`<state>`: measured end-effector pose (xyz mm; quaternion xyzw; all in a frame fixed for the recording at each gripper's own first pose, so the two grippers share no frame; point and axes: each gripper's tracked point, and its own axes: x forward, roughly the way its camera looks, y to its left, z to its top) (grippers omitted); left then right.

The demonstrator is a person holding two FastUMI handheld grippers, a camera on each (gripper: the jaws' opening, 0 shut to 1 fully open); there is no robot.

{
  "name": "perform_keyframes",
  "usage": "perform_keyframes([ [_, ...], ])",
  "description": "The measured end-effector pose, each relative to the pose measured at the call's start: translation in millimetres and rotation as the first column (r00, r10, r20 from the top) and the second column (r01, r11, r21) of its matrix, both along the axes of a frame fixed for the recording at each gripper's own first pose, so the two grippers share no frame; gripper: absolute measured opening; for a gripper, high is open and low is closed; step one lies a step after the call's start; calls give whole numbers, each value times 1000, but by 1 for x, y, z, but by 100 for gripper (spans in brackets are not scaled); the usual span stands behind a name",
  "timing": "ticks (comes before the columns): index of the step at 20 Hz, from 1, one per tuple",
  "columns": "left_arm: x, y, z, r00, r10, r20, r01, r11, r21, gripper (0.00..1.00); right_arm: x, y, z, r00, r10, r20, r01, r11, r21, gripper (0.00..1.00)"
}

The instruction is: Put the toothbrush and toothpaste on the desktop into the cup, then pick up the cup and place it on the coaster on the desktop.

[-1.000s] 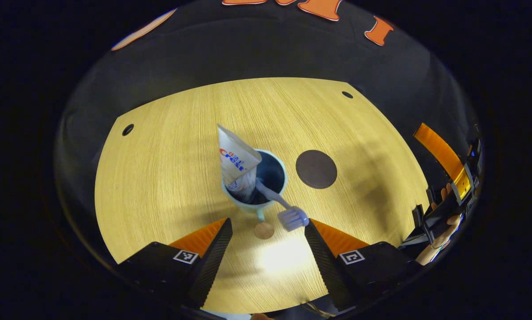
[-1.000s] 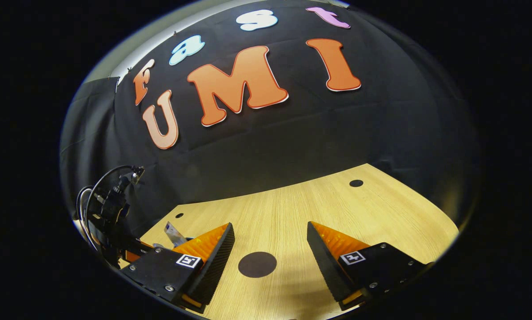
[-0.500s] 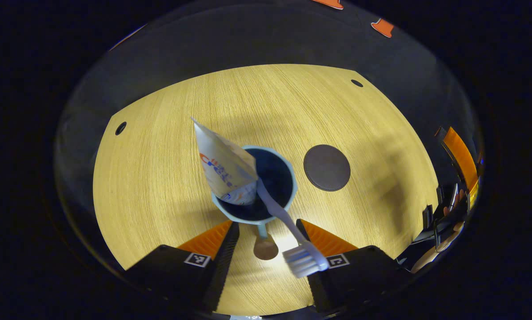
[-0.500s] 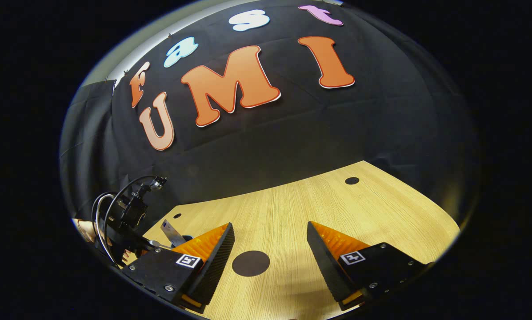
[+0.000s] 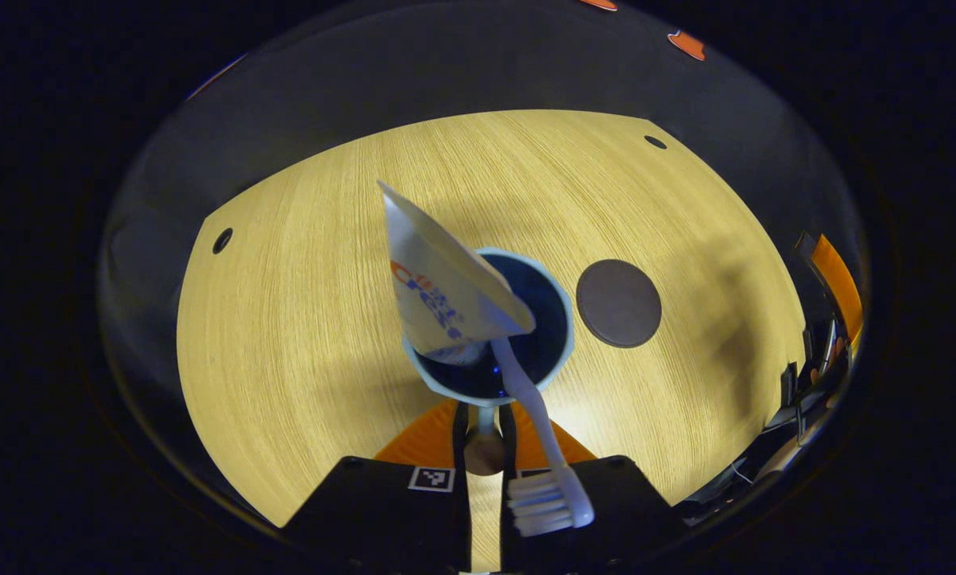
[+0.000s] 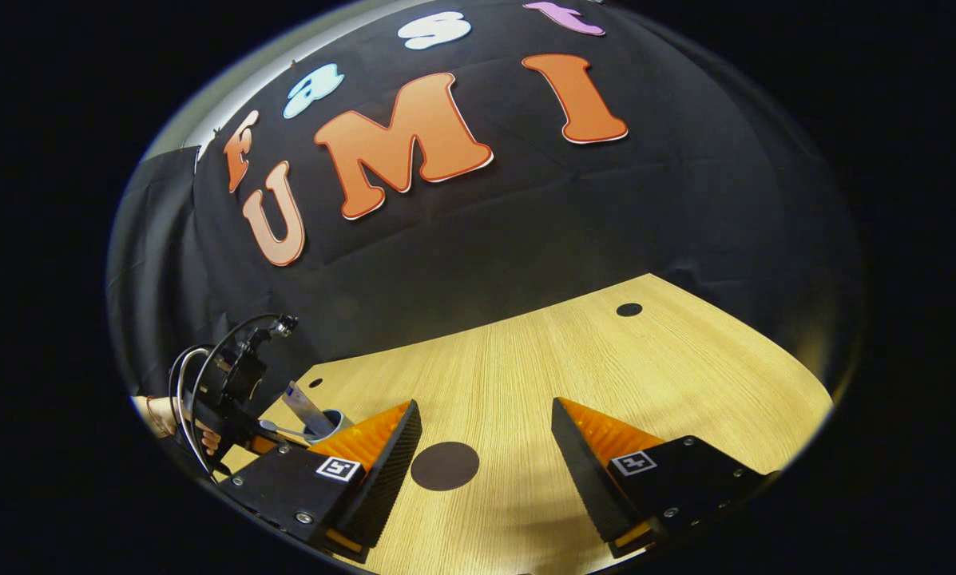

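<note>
pale blue cup point(image 5: 489, 383) with dark blue inside. toothpaste point(image 5: 438, 279) tube white, red and blue lettering. toothbrush point(image 5: 537, 447) pale lilac-blue handle, white bristles. coaster point(image 5: 618, 303) plain dark brown. desktop point(image 5: 302, 263) light yellow wood, fine straight grain, small black round holes near corners. cup's handle knob point(image 5: 484, 452) tan. left gripper point(image 5: 483, 479) body black, square black-and-white marker on it; right gripper point(image 6: 485, 459) likewise.
</note>
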<state>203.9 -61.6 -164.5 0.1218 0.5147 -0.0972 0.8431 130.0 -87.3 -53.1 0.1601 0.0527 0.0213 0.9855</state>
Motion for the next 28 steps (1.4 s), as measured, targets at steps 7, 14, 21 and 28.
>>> perform_keyframes([
  [7,71,-9,10,1000,-28,4,28,1000,-11,7,-10,-5,8,999,-23,22,23,1000,-9,98],
  [14,193,-80,32,991,-132,22,133,990,-42,7,-28,-25,21,996,-65,67,69,996,-63,98],
  [21,208,-198,14,971,-237,5,238,971,-33,7,-42,-48,8,995,-86,44,90,993,-80,98],
  [28,221,-226,-14,966,-256,-25,256,967,1,7,-48,-52,1,996,-80,38,83,991,-108,98],
])
